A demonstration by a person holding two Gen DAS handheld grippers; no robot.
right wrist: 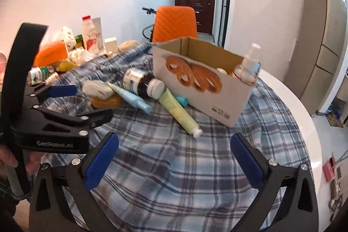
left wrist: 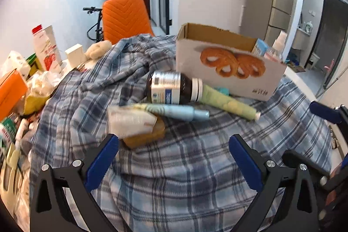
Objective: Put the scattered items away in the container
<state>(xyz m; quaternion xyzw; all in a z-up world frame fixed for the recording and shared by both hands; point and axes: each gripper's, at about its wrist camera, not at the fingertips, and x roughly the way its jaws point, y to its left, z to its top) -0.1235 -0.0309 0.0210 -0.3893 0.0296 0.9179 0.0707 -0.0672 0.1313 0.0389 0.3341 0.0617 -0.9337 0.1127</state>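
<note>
Both sets of jaws spread and empty above the loose pile beside the cardboard box (right wrist: 202, 84).
Left gripper (left wrist: 174, 156) best pinches the white packet (left wrist: 130, 121) across its width; right gripper (right wrist: 174, 156) suits the green tube (right wrist: 178, 110) mid-body.

On plaid cloth (left wrist: 184, 166): 1 cardboard box (left wrist: 228, 66) at 1 o'clock; 1 dark bottle (left wrist: 171, 87); 3 tubes – 1 green (left wrist: 226, 104), 1 blue (left wrist: 182, 112), 1 teal (right wrist: 181, 99), mostly hidden. 1 white packet (left wrist: 130, 121), 1 amber soap bar (left wrist: 145, 136). Inside box: 1 pump bottle (right wrist: 246, 66), plus others, count unclear.
</note>
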